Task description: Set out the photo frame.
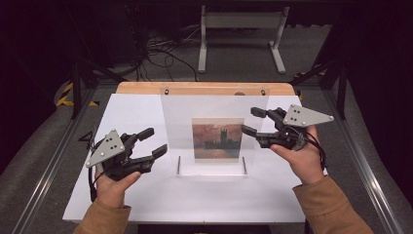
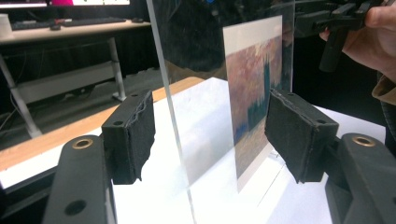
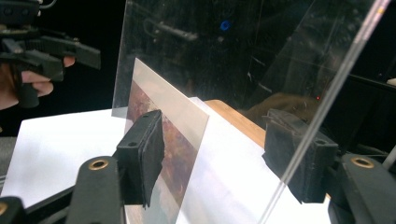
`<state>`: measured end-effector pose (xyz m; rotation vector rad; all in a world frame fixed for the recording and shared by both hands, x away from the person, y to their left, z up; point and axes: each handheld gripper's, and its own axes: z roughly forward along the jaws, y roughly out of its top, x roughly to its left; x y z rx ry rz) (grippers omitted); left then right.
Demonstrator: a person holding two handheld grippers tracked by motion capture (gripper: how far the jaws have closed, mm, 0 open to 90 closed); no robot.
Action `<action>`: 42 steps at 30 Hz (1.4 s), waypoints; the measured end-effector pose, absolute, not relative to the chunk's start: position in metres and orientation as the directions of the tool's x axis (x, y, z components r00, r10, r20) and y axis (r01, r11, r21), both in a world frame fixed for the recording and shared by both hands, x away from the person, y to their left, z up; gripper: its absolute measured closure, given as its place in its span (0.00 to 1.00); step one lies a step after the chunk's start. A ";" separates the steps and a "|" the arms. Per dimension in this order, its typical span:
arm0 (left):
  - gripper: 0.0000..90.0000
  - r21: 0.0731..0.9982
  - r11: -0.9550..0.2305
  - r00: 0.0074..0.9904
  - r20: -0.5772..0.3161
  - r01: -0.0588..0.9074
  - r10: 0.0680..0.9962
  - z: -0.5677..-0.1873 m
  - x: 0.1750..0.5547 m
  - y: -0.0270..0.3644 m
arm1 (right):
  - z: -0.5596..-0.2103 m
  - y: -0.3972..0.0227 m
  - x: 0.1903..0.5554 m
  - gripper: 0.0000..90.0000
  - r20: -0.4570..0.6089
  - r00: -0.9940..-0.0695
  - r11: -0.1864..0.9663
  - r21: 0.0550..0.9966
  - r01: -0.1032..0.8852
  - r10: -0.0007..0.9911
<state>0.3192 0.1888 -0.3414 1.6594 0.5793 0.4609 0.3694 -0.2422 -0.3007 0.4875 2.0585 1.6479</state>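
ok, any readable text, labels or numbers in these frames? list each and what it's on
None readable.
Painted picture print inside the clear upright acrylic panel: a reddish sky with dark towers, no caption or signature legible.
Grey three-cornered plates on the grippers: screw holes, no markings.
Yellow-and-black striped floor tape: a hazard pattern, no words.
Monitor strip at the top of the left gripper view: too blurred to read.

Clear panel upright on table, between both claws. Left gripper at panel's left edge, edge passing between its jaws, pads apart from it. Right gripper at panel's right edge (same straddle, no contact). Picture flat against panel, low and central, inward of each claw. Two pegs at panel's foot, nearer person than claws. Desk frame on floor beyond table.
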 end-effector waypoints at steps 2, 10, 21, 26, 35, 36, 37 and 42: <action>0.37 0.985 -0.117 0.793 -0.027 0.123 0.609 -0.343 0.320 0.190 | -0.301 -0.242 0.370 0.39 -0.130 -0.830 0.224 0.974 -0.006 0.543; 0.36 0.983 -0.118 0.791 -0.038 0.138 0.610 -0.349 0.320 0.194 | -0.300 -0.242 0.370 0.34 -0.125 -0.820 0.226 0.974 0.005 0.559; 0.24 0.974 -0.152 0.762 -0.031 0.169 0.647 -0.355 0.319 0.204 | -0.302 -0.260 0.354 0.17 -0.118 -0.769 0.243 0.969 0.049 0.628; 0.15 0.962 -0.179 0.739 -0.034 0.208 0.673 -0.362 0.317 0.215 | -0.303 -0.280 0.340 0.15 -0.098 -0.744 0.244 0.966 0.089 0.661; 0.11 0.948 -0.234 0.740 -0.002 0.216 0.672 -0.374 0.315 0.227 | -0.314 -0.312 0.326 0.14 -0.073 -0.714 0.235 0.963 0.131 0.696; 0.11 0.947 -0.241 0.743 0.004 0.213 0.670 -0.375 0.314 0.228 | -0.317 -0.316 0.325 0.14 -0.064 -0.711 0.234 0.962 0.144 0.700; 0.11 0.946 -0.243 0.743 0.004 0.213 0.669 -0.377 0.314 0.229 | -0.319 -0.319 0.324 0.14 -0.060 -0.707 0.235 0.960 0.152 0.705; 0.10 0.946 -0.238 0.743 -0.005 0.221 0.669 -0.391 0.317 0.236 | -0.331 -0.328 0.323 0.13 -0.043 -0.696 0.228 0.958 0.175 0.717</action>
